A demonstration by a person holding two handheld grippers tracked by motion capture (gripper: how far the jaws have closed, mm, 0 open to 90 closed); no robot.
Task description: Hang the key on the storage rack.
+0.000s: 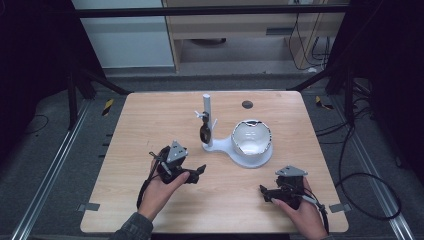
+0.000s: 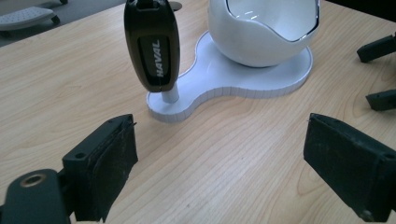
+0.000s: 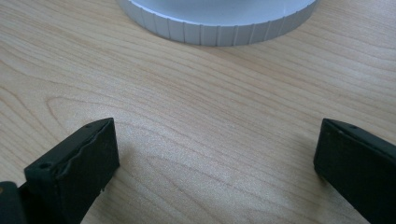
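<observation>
Looks like the key fob (image 2: 152,45) hangs on the white stand (image 2: 243,84) mid-desk (image 1: 150,130), untouched, while the left tool (image 2: 219,163) sits wide open and empty facing it, so next it needs to ease forward around the fob.

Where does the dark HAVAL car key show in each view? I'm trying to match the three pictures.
High view: the car key hangs on the white stand's post, centre of the table, left of the white bowl.
Left gripper view: car key upper left, against the post.
Right gripper view: not in it.
Shared landmark: the stand's white ribbed base.
</observation>
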